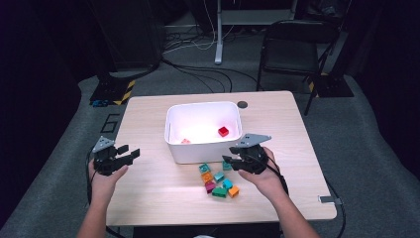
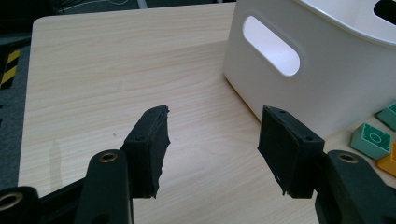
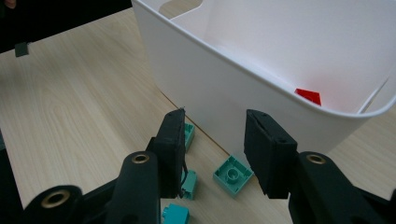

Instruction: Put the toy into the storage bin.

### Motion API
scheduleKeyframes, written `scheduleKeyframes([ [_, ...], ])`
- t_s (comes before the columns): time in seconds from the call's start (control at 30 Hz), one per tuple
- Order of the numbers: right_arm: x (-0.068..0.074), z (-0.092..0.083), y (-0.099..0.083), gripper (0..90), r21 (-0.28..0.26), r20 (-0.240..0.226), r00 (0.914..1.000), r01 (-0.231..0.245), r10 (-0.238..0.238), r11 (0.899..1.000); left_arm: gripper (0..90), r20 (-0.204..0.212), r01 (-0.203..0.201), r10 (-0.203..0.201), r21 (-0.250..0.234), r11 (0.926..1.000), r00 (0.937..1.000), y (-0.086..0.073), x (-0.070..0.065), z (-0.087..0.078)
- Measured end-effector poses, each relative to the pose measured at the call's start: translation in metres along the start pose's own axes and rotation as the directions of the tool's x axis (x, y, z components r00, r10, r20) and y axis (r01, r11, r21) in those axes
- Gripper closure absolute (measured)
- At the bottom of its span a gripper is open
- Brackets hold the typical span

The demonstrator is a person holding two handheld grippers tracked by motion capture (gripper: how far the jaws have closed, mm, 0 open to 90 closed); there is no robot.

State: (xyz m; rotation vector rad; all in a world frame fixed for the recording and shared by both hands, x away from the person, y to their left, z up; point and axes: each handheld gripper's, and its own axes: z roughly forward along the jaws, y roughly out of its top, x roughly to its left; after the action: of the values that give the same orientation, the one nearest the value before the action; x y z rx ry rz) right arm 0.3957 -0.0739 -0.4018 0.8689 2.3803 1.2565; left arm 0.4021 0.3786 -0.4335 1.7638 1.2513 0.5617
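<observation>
A white bin (image 1: pixel 198 151) stands mid-table with a red brick (image 1: pixel 223 131) and a pale pink one (image 1: pixel 185 141) inside. Several loose bricks (image 1: pixel 218 181), teal, orange, magenta and green, lie just in front of it. My right gripper (image 1: pixel 228 154) hovers over the back of that pile, beside the bin's front right corner. In the right gripper view it (image 3: pixel 215 116) is open with nothing between the jaws, and a teal brick (image 3: pixel 232 175) lies on the table beneath. My left gripper (image 1: pixel 130 151) rests near the table's left edge, open (image 2: pixel 212 121) and empty, facing the bin (image 2: pixel 327 70).
The wooden table (image 1: pixel 148 198) has bare room at the left and front. A dark cable hole (image 1: pixel 242 104) sits behind the bin. A black chair (image 1: pixel 292 44) and floor cables lie beyond the far edge. A teal brick (image 2: pixel 371 140) lies by the bin's corner.
</observation>
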Motion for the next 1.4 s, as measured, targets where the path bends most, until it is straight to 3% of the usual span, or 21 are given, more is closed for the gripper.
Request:
scheduleKeyframes([
  [0.2,-0.001,0.008,-0.02,59.2,-0.017,-0.005,0.9999,-0.013,0.013,1.0,42.2,-0.004,-0.004,0.004,0.001,1.0,1.0,-0.001,0.0,0.001],
  [0.53,-0.009,0.025,-0.046,59.7,0.034,-0.012,0.9987,-0.049,0.05,0.998,42.2,-0.003,-0.007,0.007,0.01,0.9999,1.0,-0.002,0.001,0.004],
  [0.77,-0.01,0.035,-0.059,59.7,0.073,-0.006,0.9998,-0.02,0.02,0.997,42.2,-0.003,-0.012,0.012,0.011,0.9999,0.9999,-0.001,0.0,0.004],
  [1.4,0.014,0.05,-0.072,59.6,0.149,-0.068,0.9977,0.009,0.001,0.989,42.2,0.018,-0.024,0.024,0.019,0.9995,0.9996,0.003,-0.002,0.015],
])
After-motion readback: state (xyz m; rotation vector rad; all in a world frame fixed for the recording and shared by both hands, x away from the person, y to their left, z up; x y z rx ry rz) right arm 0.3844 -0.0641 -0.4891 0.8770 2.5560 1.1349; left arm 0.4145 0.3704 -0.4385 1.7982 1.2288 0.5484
